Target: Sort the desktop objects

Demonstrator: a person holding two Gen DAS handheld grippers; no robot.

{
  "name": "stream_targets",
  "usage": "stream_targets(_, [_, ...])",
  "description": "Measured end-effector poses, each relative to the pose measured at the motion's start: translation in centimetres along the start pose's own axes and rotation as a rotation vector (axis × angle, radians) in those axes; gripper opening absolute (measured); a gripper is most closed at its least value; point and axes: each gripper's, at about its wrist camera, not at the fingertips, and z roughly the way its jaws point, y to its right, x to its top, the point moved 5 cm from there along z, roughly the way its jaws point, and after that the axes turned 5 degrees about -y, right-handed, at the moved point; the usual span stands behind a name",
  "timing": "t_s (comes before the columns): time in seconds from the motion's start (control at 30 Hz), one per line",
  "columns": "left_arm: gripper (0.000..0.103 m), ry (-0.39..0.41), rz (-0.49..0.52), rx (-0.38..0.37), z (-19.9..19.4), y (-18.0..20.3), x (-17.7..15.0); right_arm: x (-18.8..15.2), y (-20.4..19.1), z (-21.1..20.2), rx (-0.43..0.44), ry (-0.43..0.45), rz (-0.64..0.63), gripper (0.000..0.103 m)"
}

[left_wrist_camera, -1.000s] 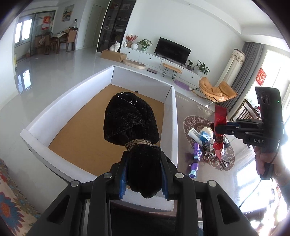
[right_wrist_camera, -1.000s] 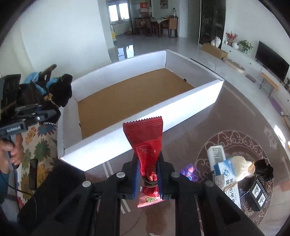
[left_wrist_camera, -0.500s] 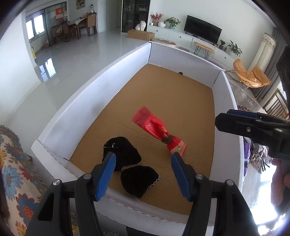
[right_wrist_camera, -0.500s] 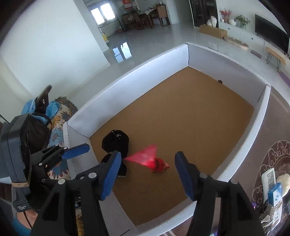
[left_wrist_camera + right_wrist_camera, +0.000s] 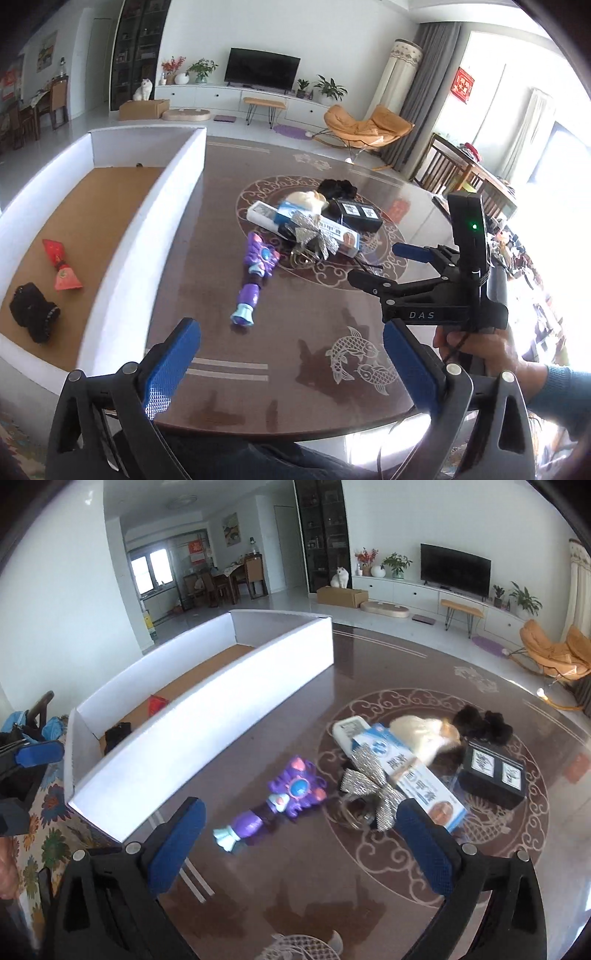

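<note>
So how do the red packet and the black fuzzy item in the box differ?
The red packet is flat, glossy and pinched near one end; the black fuzzy item is bulky and matte. The packet lies farther into the white box; the black item sits nearer its close end. Both rest on the box's brown floor.

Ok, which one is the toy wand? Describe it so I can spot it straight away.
Start at the white box on the dark table. Between its long wall and the pile on the round pattern lies the wand, alone on bare tabletop. It is the only purple thing, with a butterfly-shaped head, a blue button and a pale blue handle end.
</note>
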Motion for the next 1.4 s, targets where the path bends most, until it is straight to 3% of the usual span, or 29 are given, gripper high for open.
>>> stream_targets(0.13, [0.100, -0.114, -0.018, 0.045, 7.9, 2.9, -1.3, -7.0, 9.1, 0.4, -0.171, -0.134, 0.124, 0.103])
stream_targets(0.3, [0.099, -0.177, 0.028, 0.114, 13.2, 5.3, -2.1, -11.8, 14.6, 0.6, -0.253, -0.182, 0.237, 0.103])
stream_targets(0.43, [0.099, -0.185, 0.034, 0.148, 15.2, 5.3, -1.4, -12.4, 14.8, 0.5, -0.270, -0.138, 0.252, 0.103])
stream_targets(0.7, [0.103, -0.098, 0.069, 0.268, 16.2, 4.3, -0.5, -12.0, 14.2, 1.1, -0.275, -0.134, 0.253, 0.103])
stream_targets(1.4, [0.103, -0.085, 0.066, 0.273, 16.2, 4.3, -0.7, -11.9, 14.2, 1.2, -0.275, -0.131, 0.254, 0.103])
